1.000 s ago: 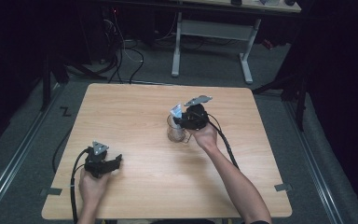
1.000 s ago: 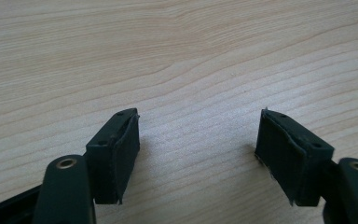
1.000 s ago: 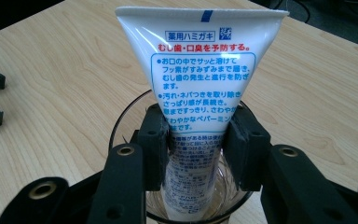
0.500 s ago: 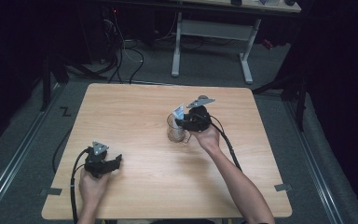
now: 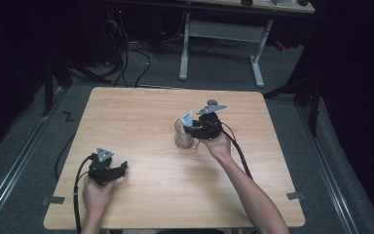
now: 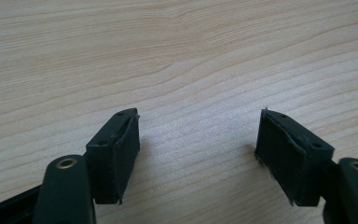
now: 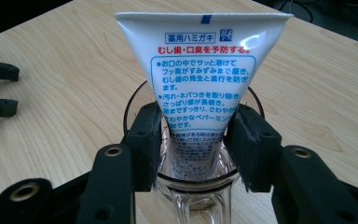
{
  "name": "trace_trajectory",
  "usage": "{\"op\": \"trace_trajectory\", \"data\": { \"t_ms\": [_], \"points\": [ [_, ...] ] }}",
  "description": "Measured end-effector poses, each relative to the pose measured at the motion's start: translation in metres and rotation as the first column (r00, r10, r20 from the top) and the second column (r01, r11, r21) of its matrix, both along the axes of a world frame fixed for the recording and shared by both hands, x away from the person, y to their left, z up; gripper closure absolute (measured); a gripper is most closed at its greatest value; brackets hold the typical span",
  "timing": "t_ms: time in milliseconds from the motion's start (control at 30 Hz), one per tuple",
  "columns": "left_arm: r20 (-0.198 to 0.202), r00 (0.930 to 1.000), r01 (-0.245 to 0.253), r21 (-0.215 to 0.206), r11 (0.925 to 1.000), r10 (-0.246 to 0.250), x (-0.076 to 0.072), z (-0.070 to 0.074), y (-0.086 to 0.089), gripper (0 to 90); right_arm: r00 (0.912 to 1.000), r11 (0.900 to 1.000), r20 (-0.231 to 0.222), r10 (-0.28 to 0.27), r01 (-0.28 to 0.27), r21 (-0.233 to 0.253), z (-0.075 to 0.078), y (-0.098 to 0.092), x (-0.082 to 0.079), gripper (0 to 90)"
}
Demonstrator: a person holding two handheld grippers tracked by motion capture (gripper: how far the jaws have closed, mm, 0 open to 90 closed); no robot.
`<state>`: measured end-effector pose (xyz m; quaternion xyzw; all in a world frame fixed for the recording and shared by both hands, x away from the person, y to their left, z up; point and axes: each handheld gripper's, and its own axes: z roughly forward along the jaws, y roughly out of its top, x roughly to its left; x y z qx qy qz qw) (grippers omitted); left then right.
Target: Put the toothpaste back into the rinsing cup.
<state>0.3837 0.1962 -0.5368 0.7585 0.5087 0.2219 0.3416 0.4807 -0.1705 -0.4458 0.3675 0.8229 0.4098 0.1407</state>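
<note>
At the centre of the high view, the right tool [image 5: 195, 127] grips a white toothpaste tube [image 7: 200, 79] by its lower body, the tube standing crimped end up inside a clear glass cup [image 5: 182, 139] on the wooden table [image 5: 141, 112]. The step in hand looks like seating the tube; next, the jaws must part and lift clear. At lower left, the left tool [image 6: 198, 149] rests open, gripping nothing.

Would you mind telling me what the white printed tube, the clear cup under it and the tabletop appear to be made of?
The white printed tube looks like soft glossy plastic, flattened to a crimped end. The clear cup is see-through and shiny, glass or hard plastic; I cannot tell which. The tabletop shows pale matte wood grain, possibly laminate. The right gripper clamps the tube.
</note>
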Motion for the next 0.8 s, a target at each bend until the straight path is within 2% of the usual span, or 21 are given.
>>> {"op": "trace_trajectory", "data": {
  "t_ms": [467,800],
  "points": [
    [0.0,1.0,0.0,0.0,1.0,0.0,0.0,0.0,0.0,30.2,0.9999,1.0,-0.003,0.011,-0.011,-0.001,0.0038,-0.0002,-0.0047,42.9],
    [0.0,1.0,0.0,0.0,1.0,0.0,0.0,0.0,0.0,30.2,1.0,1.0,0.008,0.005,-0.005,0.002,0.0067,-0.0053,-0.0077,39.1]
  ]
}}
